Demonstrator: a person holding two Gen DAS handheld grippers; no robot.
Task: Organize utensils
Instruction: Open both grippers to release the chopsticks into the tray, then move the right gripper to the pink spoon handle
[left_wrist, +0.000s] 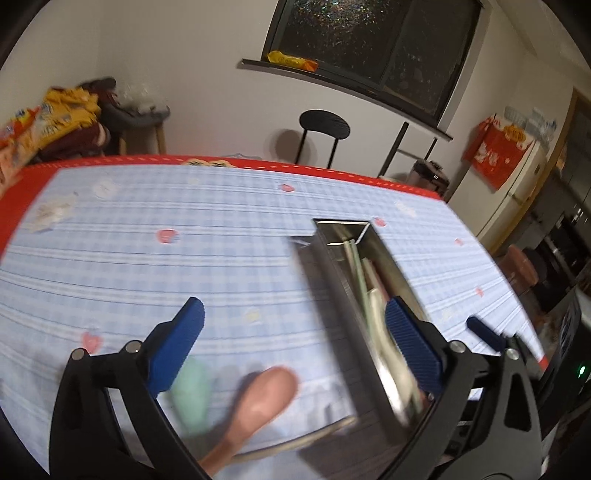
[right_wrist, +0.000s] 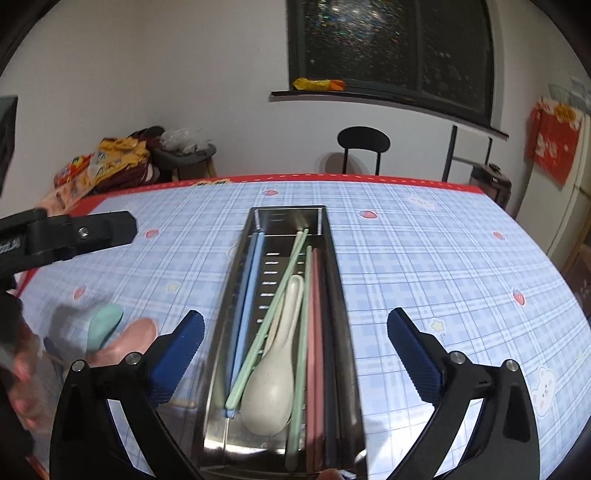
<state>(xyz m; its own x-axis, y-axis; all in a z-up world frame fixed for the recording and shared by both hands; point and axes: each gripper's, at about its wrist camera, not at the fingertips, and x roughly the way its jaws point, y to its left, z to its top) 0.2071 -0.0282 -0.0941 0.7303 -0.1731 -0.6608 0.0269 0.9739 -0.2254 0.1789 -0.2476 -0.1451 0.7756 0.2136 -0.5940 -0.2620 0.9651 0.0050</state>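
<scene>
A long steel utensil tray (right_wrist: 334, 266) lies on the checked tablecloth and holds a white spoon (right_wrist: 275, 384), green chopsticks (right_wrist: 275, 299), blue chopsticks (right_wrist: 249, 295) and pink chopsticks (right_wrist: 316, 332). My right gripper (right_wrist: 295, 354) is open, empty, its fingers straddling the tray's near end. My left gripper (left_wrist: 293, 349) is open and empty above a pink spoon (left_wrist: 258, 402) and a green spoon (left_wrist: 194, 391) lying left of the tray (left_wrist: 332, 280). The same pink spoon (right_wrist: 129, 339) and green spoon (right_wrist: 105, 325) show in the right wrist view. The left wrist view is blurred.
The left gripper's black body (right_wrist: 66, 236) reaches in at the left of the right wrist view. A black chair (right_wrist: 364, 146) stands behind the table's red far edge (right_wrist: 332, 179). Snack bags (right_wrist: 103, 162) lie on a stool at the back left. A fridge (left_wrist: 517, 184) stands at right.
</scene>
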